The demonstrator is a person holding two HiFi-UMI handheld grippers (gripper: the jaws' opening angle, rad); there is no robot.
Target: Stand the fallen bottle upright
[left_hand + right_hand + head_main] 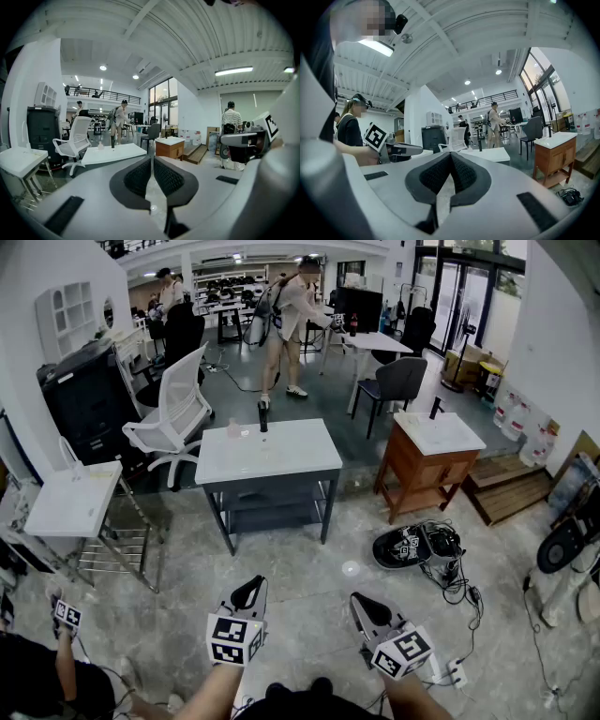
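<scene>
Item: dark bottle (pixel 263 416), standing upright at the far edge of the white-topped table (pixel 281 460), contents not discernible; seen small and upright also in the left gripper view (pixel 112 142). Item: small clear vessel (pixel 232 429), upright, near the dark bottle on its left side and apart from it; whether it holds anything cannot be told. No view shows a lying bottle clearly enough to confirm. Item: left gripper (pixel 248 592), held low over the floor, well apart from the table; its own view shows the textured pads (pixel 140 176) brought together with nothing between them. Item: right gripper (pixel 367 607), beside the left one, likewise well short of the table; jaws drawn together at the tips in its own view (pixel 451 157), gripping nothing.
</scene>
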